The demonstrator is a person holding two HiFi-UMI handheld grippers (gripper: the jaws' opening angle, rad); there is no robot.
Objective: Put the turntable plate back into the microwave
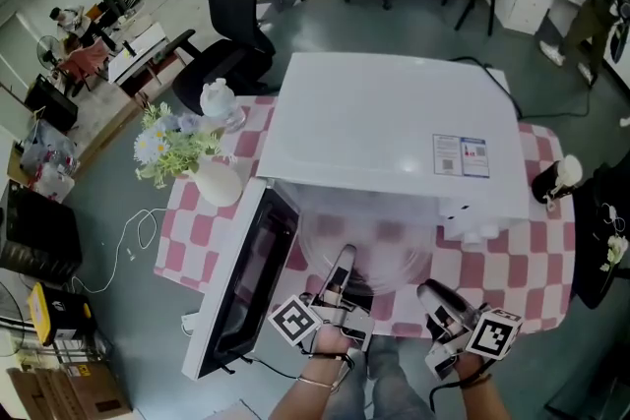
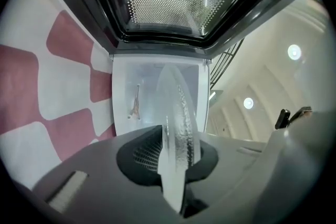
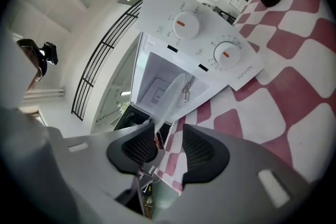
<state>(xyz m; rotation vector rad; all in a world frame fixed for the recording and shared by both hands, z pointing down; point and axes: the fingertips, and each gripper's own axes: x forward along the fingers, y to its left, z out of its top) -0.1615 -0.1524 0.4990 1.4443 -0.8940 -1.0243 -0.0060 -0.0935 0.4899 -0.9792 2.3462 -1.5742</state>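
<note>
Head view: the white microwave (image 1: 384, 128) stands on the checked surface (image 1: 532, 251) with its door (image 1: 241, 280) swung open to the left. The glass turntable plate (image 1: 369, 246) lies about level at the cavity's mouth. The left tongs (image 1: 340, 282) grip its near rim, so the left hand is the one carrying it. The right tongs (image 1: 433, 295) hang just beside the rim.

Left gripper view: the plate shows edge-on, clamped between the pads, with the cavity (image 2: 152, 92) straight ahead. The coming move is, I judge, a push straight inward.

Right gripper view: the jaws stand wide apart and press on nothing, and the plate's edge lies just ahead of them. Only this view shows the two dials (image 3: 186, 23).
</note>
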